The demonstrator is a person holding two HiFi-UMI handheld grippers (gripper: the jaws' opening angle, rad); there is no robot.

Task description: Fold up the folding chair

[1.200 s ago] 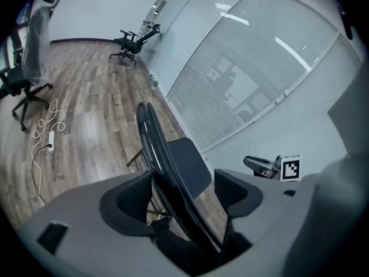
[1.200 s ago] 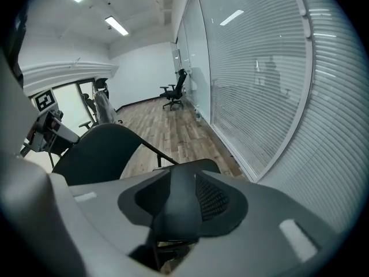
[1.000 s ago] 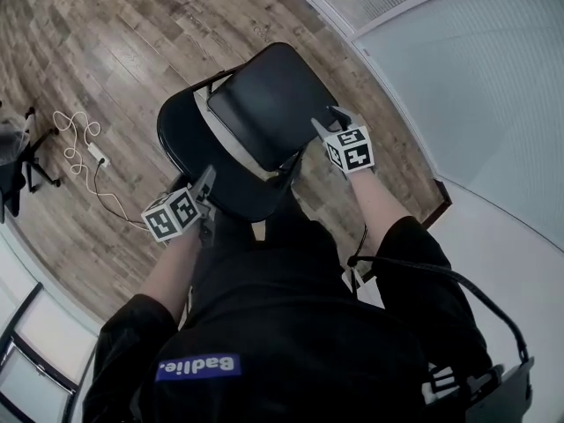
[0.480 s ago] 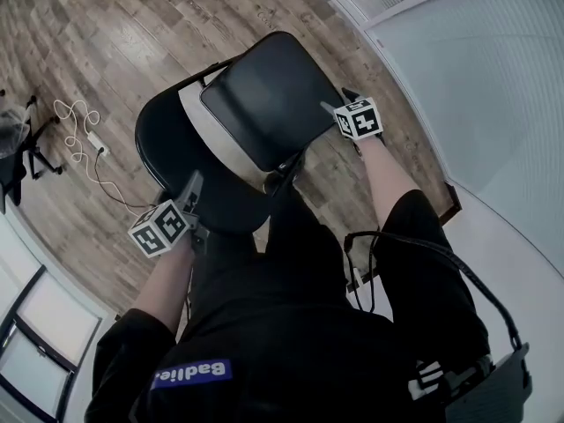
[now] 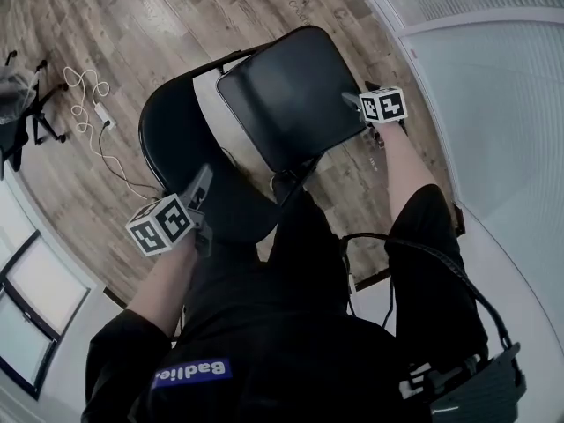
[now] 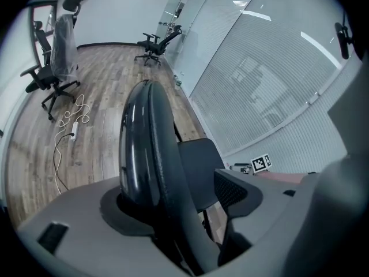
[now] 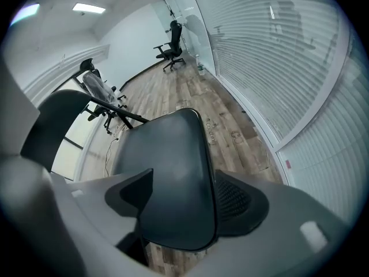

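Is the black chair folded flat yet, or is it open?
Not folded flat: the seat stands apart from the backrest, with a gap showing between them.

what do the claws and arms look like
The left claw and right claw are grey with dark mesh pads, each bearing a white cube with black square markers. Black sleeves; a black cable loops by the right arm. The right claw's jaws have just been opening, black chair seat between them.

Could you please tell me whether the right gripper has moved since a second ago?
Yes. In the head view the right gripper has shifted toward the glass wall's base; its jaws, just opening, straddle the edge of the chair seat.
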